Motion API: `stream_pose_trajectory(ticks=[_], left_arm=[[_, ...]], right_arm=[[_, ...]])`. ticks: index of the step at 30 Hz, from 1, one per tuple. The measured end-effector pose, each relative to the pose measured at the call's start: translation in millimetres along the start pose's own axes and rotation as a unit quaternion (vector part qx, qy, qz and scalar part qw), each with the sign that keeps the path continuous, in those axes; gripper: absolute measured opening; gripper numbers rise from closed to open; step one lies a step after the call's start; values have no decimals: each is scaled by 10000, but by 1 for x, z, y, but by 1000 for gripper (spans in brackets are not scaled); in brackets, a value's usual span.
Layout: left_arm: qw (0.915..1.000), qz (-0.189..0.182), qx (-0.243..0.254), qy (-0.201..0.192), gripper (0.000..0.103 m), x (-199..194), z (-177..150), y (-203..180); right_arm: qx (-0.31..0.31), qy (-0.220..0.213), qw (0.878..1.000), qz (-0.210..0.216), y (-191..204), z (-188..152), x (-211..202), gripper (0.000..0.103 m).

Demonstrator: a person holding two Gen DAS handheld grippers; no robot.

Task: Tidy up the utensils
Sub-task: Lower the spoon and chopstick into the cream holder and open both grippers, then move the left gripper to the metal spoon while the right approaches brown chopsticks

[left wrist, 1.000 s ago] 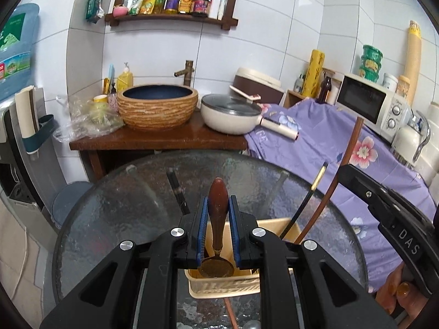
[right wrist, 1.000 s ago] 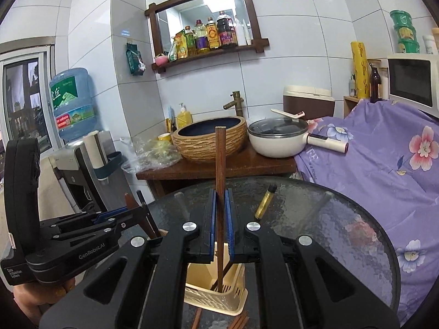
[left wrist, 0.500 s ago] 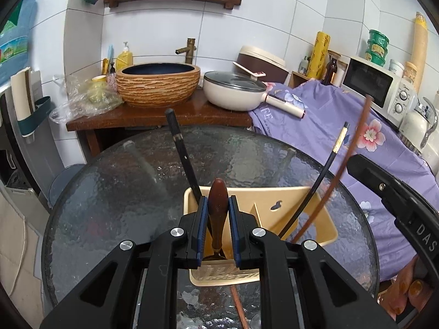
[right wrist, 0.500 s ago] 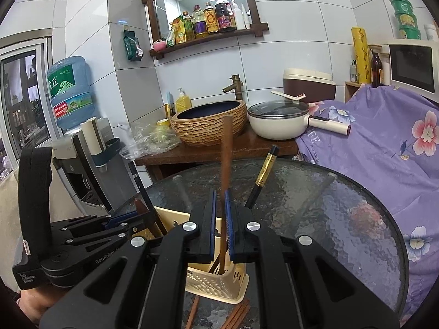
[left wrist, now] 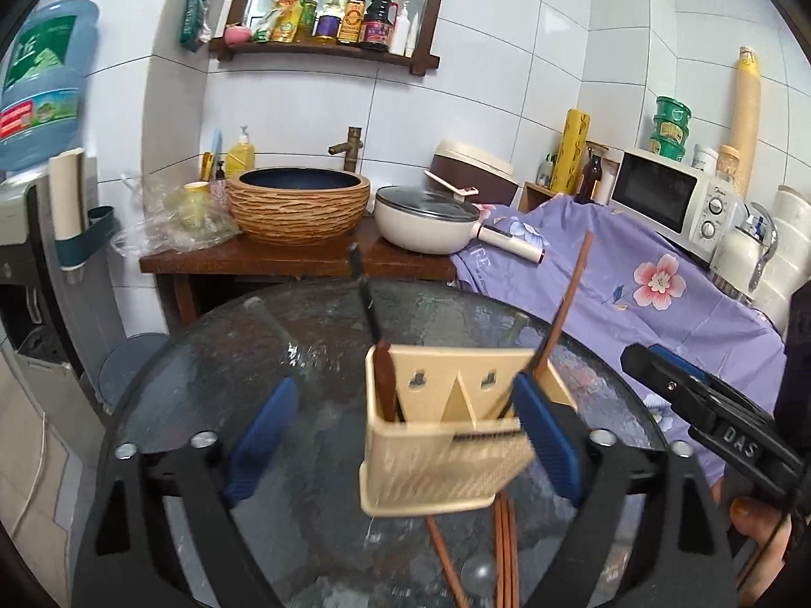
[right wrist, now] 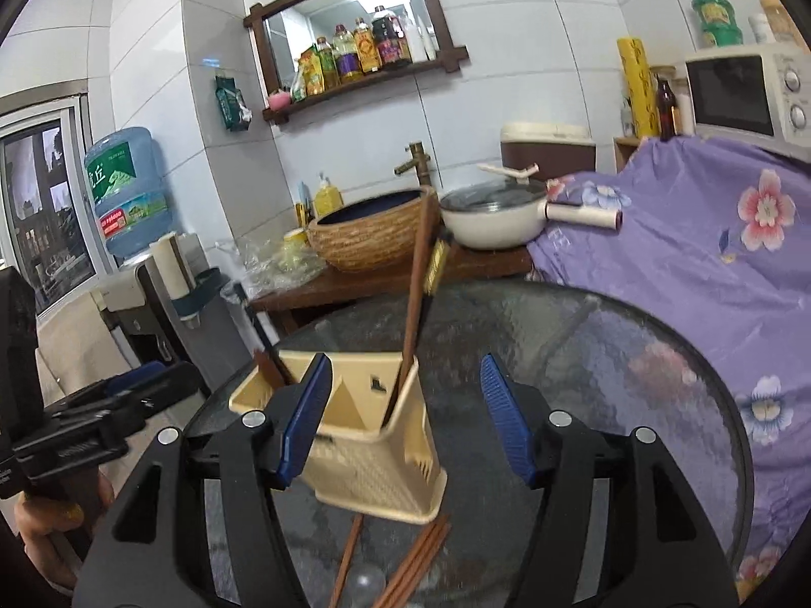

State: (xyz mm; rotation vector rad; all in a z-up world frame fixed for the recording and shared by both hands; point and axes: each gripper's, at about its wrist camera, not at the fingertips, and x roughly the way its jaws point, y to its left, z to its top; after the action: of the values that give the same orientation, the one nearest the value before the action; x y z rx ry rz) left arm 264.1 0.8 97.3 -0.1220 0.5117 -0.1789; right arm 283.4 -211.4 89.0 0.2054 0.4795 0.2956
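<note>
**Both grippers let go, utensils sitting in the caddy**

So the cream plastic two-compartment utensil holder (left wrist: 446, 435) stands on the round dark textured-glass table (left wrist: 284, 354), toward the near edge, roughly mid-width. The left gripper (left wrist: 400, 435) has its blue-padded jaws spread wide, having just been opening, with nothing pressed between them; the holder simply sits in the gap and the right-hand pad overlaps its corner in view, though I can't tell if it actually touches. The right gripper (right wrist: 405, 420) is also parted, jaws just opened, nothing clamped; the holder's right half shows between the pads.

In the holder's left compartment there's a brown wooden-handled spoon (left wrist: 386, 380) leaning at the left wall next to a thin black-handled utensil (left wrist: 366, 304) that sticks up taller. In the right compartment stands a long reddish-brown wooden chopstick (right wrist: 416, 294), tilted away from the camera, with a black stick with a gold tip (right wrist: 436, 263) right beside it.

A few more loose brown wooden chopsticks (right wrist: 415, 562) lie flat on the glass at the near edge, just in front of the holder. A hand (right wrist: 45, 532) holds the left gripper's handle at the lower left of the right wrist view.
</note>
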Motion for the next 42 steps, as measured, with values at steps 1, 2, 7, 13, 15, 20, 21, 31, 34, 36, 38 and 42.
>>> stream_pose_trajectory(ticks=[1, 2, 7, 13, 15, 20, 21, 31, 34, 36, 38, 42], left_arm=[[10000, 12, 16, 55, 90, -4, -8, 2], [9999, 18, 28, 133, 91, -6, -16, 3], [9979, -26, 96, 636, 91, -5, -59, 6], [9937, 8, 177, 1105, 89, 0, -104, 8], [9918, -23, 156, 1268, 89, 2, -117, 8], [9893, 42, 134, 1451, 86, 4, -137, 9], [9888, 29, 131, 1489, 84, 5, -140, 9], [9846, 29, 203, 1734, 71, 12, -161, -1], [9835, 3, 192, 1798, 68, 13, -164, -1], [9832, 0, 212, 1812, 66, 13, -166, -2], [9829, -19, 217, 1831, 65, 12, -168, -4], [9828, -42, 185, 1839, 62, 11, -169, -6]], right_arm=[[13, 137, 9999, 21, -2, -8, -2, 62], [15, 225, 9997, 42, -3, -14, -3, 62], [-275, 950, 9951, 15, 0, -61, -2, 62], [-523, 1436, 9881, -197, 5, -103, 3, 62], [-447, 1609, 9858, -184, 2, -114, 6, 62], [-432, 1884, 9808, -271, 2, -131, 13, 57], [-388, 1970, 9793, -261, 1, -134, 16, 55], [13, 2509, 9679, -160, -4, -150, 41, 38], [-11, 2596, 9653, -270, -3, -154, 47, 34], [-30, 2661, 9635, -297, -1, -155, 52, 32], [-57, 2694, 9625, -311, 1, -156, 54, 30], [-105, 2717, 9617, -357, 3, -155, 60, 29]])
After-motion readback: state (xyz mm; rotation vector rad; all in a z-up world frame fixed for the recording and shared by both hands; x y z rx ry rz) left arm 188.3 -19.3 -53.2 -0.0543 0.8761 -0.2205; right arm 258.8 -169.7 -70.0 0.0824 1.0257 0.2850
